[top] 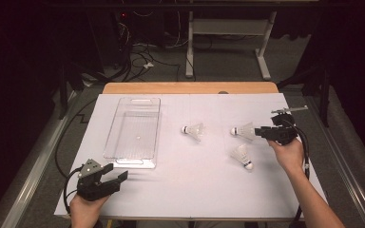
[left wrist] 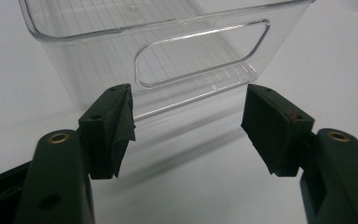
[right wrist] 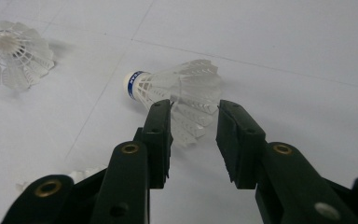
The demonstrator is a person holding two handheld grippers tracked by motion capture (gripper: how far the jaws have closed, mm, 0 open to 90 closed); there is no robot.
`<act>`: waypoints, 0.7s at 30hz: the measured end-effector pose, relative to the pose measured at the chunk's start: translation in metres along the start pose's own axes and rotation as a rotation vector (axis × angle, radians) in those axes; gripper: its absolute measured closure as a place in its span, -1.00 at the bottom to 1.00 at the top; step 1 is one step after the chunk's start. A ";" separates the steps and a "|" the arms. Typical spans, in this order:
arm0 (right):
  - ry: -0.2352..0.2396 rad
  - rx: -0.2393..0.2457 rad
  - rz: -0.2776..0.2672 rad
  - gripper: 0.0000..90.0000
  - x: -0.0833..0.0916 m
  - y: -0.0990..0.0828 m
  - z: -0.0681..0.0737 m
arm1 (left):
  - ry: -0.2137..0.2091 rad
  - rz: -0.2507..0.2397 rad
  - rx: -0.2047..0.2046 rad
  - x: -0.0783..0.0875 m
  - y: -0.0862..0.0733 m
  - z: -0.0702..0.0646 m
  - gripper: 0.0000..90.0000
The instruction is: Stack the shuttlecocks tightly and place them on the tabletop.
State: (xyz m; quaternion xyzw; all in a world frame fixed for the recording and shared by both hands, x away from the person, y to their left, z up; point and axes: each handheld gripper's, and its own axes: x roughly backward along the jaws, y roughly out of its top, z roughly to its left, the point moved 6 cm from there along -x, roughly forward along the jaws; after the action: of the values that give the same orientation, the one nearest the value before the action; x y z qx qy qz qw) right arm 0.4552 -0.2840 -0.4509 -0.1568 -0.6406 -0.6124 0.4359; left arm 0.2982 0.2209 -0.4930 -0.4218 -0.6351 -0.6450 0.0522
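While the right gripper [top: 263, 132] sits at the table's right side, its jaws stand partly spread around the skirt end of the nearest shuttlecock [right wrist: 177, 91], not clearly pinching it (left pad looks to touch feathers, right pad apart). That shuttlecock lies on its side, long axis running crosswise, blue-banded cork pointing away from the gripper toward table centre. Right hand is far nearer; the left gripper [left wrist: 186, 126] rests near the table's front-left corner, jaws spread wide and empty, facing the handle end of the clear plastic bin [top: 134, 133]. Count: three shuttlecocks, one bin (empty), two grippers. Likely next: close, lift, carry left to bin.
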 end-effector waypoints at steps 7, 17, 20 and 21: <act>0.015 0.000 0.004 0.48 -0.005 0.001 0.005 | 0.000 0.001 -0.001 0.000 0.000 0.000 -0.23; 0.029 -0.009 0.019 0.53 -0.015 0.005 0.011 | 0.000 0.001 -0.001 0.000 0.000 0.000 -0.23; 0.034 -0.014 0.026 0.55 -0.019 0.005 0.011 | -0.001 0.000 -0.001 0.000 0.000 0.000 -0.23; 0.036 -0.018 0.027 0.56 -0.020 0.005 0.011 | -0.001 0.000 -0.001 0.000 0.000 0.000 -0.23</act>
State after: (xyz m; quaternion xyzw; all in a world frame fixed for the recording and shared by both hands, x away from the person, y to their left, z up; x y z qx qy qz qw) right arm 0.4661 -0.2666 -0.4609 -0.1581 -0.6250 -0.6148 0.4543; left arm 0.2981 0.2209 -0.4930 -0.4221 -0.6347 -0.6452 0.0516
